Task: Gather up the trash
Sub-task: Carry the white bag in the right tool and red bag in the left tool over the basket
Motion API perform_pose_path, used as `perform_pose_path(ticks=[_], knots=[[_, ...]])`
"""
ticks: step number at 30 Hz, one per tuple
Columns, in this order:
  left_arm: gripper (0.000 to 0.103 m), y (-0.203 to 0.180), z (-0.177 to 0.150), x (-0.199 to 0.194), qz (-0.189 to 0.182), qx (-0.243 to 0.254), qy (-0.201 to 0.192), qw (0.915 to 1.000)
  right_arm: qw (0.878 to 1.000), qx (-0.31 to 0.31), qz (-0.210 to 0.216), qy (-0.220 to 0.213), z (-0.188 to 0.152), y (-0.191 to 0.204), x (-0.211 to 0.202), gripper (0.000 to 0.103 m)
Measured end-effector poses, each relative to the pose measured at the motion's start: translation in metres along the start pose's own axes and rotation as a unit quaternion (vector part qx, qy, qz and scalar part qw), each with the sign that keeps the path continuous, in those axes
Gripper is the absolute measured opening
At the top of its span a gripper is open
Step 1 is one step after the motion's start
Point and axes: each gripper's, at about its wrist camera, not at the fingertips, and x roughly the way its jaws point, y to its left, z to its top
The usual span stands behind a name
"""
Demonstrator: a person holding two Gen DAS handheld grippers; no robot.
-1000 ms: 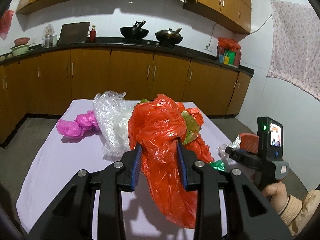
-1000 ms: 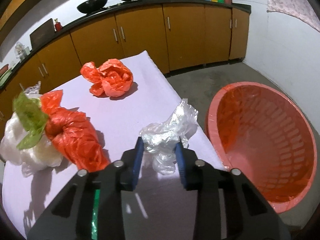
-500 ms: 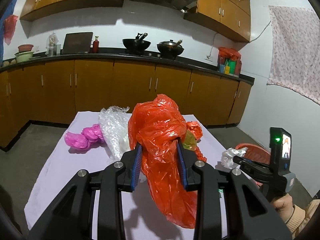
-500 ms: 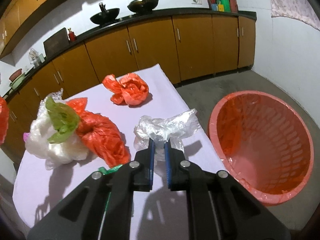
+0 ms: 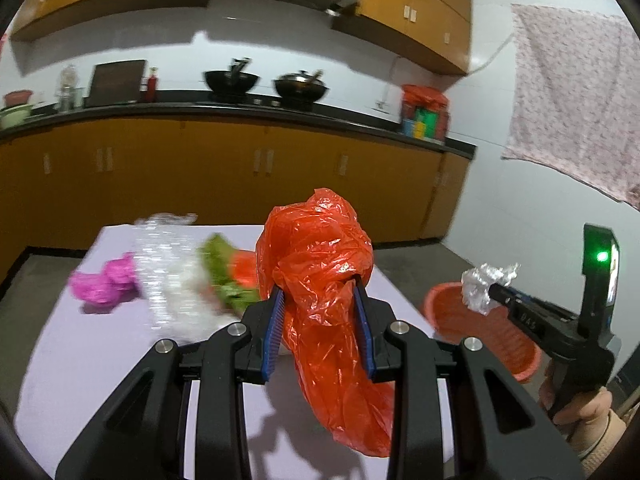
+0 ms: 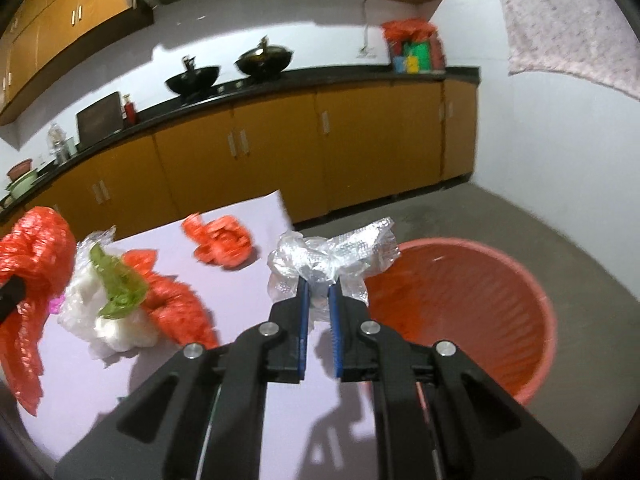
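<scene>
Your left gripper (image 5: 318, 300) has its fingers clamped on a large red plastic bag (image 5: 320, 264): the bag bulges above the blue pads, fills the gap between them and hangs down below, clear of the purple table (image 5: 80, 360). Your right gripper (image 6: 318, 296) has its fingers drawn in narrow, pinching a crumpled clear plastic bag (image 6: 332, 256); the wad sits at the fingertips and spills out above and to both sides, lifted off the table. From the left wrist view that same clear wad shows at the tip of your right gripper, in front of the basket's rim.

One red basket (image 6: 480, 300) stands on the floor just beside the table's right edge, to the right of the clear wad in the right wrist view.

Count of what lies on the table: one crumpled red bag (image 6: 220, 244) near the far edge; one long twisted red bag (image 6: 176, 312); one white-clear bundle (image 6: 116, 320) touching it, with one green piece (image 6: 120, 280) on top; one pink bag (image 5: 104, 284) at the far left, seen in the left wrist view. That view is blurred over the table, so finer detail there is unclear. Two bags are held, one per gripper.
</scene>
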Motion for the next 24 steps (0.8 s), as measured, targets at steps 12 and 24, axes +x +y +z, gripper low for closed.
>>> perform_pose_path(ticks=[12, 24], knots=[[0.032, -0.098, -0.009, 0.064, -0.111, 0.041, 0.047, 0.9919, 0.996, 0.027, -0.079, -0.014, 0.003, -0.08, -0.017, 0.011], [0.032, -0.159, -0.022, 0.115, -0.156, 0.077, 0.093, 0.9804, 0.993, 0.058, -0.1, -0.015, 0.004, -0.122, 0.003, 0.011]])
